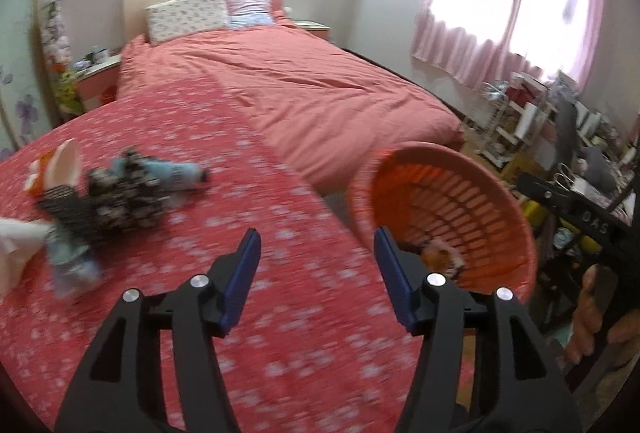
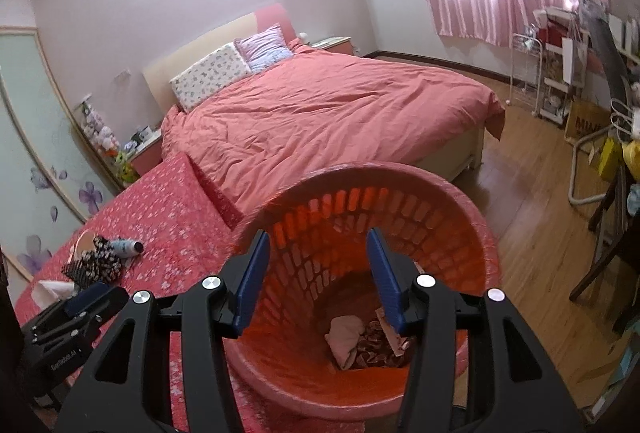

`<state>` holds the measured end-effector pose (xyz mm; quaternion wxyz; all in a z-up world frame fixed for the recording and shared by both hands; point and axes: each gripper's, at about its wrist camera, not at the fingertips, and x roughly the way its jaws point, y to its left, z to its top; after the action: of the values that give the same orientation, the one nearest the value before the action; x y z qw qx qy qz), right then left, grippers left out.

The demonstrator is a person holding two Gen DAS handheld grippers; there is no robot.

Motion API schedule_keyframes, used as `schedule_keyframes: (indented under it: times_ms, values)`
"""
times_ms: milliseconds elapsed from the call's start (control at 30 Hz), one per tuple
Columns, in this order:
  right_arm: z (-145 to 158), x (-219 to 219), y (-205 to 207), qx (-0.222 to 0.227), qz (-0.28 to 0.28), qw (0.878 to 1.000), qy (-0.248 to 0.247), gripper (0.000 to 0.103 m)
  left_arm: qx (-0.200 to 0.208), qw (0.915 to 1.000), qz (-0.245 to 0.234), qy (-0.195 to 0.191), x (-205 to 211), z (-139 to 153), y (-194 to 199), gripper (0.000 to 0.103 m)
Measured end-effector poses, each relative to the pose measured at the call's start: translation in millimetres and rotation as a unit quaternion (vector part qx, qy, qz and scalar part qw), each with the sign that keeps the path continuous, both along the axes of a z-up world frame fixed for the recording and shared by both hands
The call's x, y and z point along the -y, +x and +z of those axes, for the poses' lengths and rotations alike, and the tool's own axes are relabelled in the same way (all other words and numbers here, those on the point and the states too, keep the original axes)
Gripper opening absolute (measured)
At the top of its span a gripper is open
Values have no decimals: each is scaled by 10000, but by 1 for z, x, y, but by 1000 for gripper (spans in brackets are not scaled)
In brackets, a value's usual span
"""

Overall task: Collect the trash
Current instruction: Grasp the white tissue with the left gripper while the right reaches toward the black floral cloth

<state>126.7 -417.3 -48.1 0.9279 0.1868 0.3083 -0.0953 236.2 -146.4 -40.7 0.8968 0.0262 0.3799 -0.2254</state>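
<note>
A heap of trash lies on the red flowered blanket (image 1: 248,313): a black-and-white patterned wrapper (image 1: 120,201), a pale blue tube (image 1: 172,175), a white cup (image 1: 66,163) and a tissue (image 1: 16,253). My left gripper (image 1: 317,237) hangs open over the blanket to the right of the heap, with nothing between its fingers. The orange slatted basket (image 2: 360,169) leans beside the blanket. It holds a crumpled pink paper (image 2: 344,337) and a brown wrapper (image 2: 376,347). Above the basket's mouth my right gripper (image 2: 318,235) stands open and empty. The heap (image 2: 98,261) also shows in the right wrist view.
A bed with a salmon duvet (image 2: 320,113) and two pillows (image 2: 212,77) fills the room behind. Cluttered shelves (image 2: 560,73) and chair legs (image 2: 600,253) stand on the wooden floor (image 2: 520,213) at the right. A person's hand (image 1: 596,313) shows at the lower right.
</note>
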Motion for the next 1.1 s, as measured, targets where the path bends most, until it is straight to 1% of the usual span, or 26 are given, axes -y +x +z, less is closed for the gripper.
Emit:
schedule_keyframes:
  times_ms: [133,300,400,467,600,700,800,900,967,1100]
  values:
    - [0,-24,4,-50,268,9996,-117,51,64,9992,384,54,-39,4,2,59]
    - [1,-53,12,-87,597,9980,-164,51,166,9949,991,87,-94,12,3,61]
    - [2,-77,17,-116,839,9961,-241,51,195,9896,1422,106,-137,12,2,62]
    - [2,-92,20,-137,976,9947,-286,51,214,9860,1647,146,-158,11,0,62]
    - [0,-120,27,-190,1200,9920,-347,51,224,9767,2124,209,-204,10,-1,62]
    - [-2,-138,31,-220,1323,9900,-427,51,178,9685,2478,168,-240,7,-1,62]
    - [-4,-156,36,-234,1427,9883,-492,51,138,9634,2673,146,-266,2,1,62]
    - [-7,-173,42,-272,1544,9859,-585,51,28,9615,2747,60,-280,-5,8,61]
    - [-9,-183,45,-305,1619,9844,-621,51,-34,9617,2741,-10,-288,-10,15,58]
    - [-11,-202,51,-357,1786,9809,-678,51,-99,9628,2699,-53,-291,-18,29,57]
